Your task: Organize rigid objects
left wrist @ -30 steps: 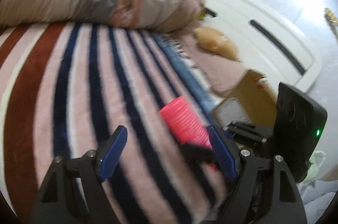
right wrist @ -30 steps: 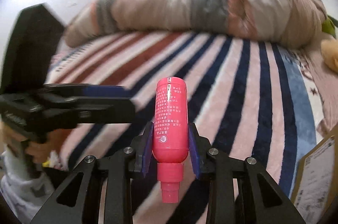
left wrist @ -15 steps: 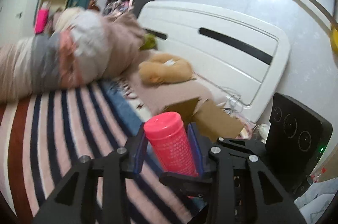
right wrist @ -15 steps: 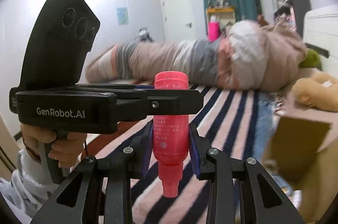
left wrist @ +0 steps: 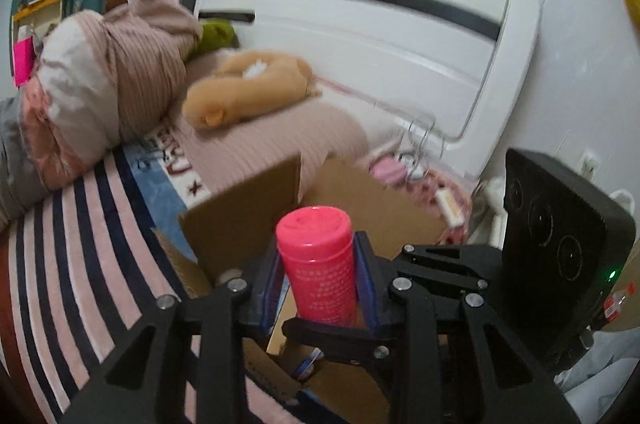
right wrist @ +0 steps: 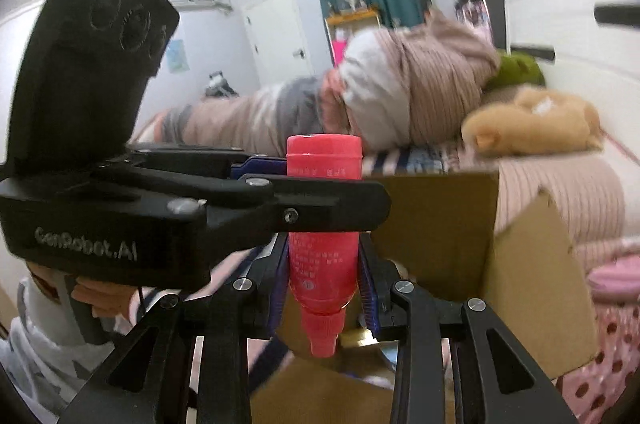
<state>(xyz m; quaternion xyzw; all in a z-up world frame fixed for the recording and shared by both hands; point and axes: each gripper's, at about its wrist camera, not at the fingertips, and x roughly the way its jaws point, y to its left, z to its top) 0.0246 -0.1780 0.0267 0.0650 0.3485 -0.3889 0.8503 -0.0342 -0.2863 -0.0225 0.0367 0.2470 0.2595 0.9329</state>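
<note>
Above the open brown cardboard box (left wrist: 248,220) on the striped bed cover, I hold the pink plastic bottle (left wrist: 318,264) with both tools. My left gripper (left wrist: 316,276) has just been closing, and its blue pads now press the upper body of the bottle. My right gripper (right wrist: 326,276) is clenched on the lower body, near the neck (the cap end points toward me). I judge the bottle stiff, light and smooth, so it may slip. The straight middle wall is the best place to take it, not the narrow neck.
</note>
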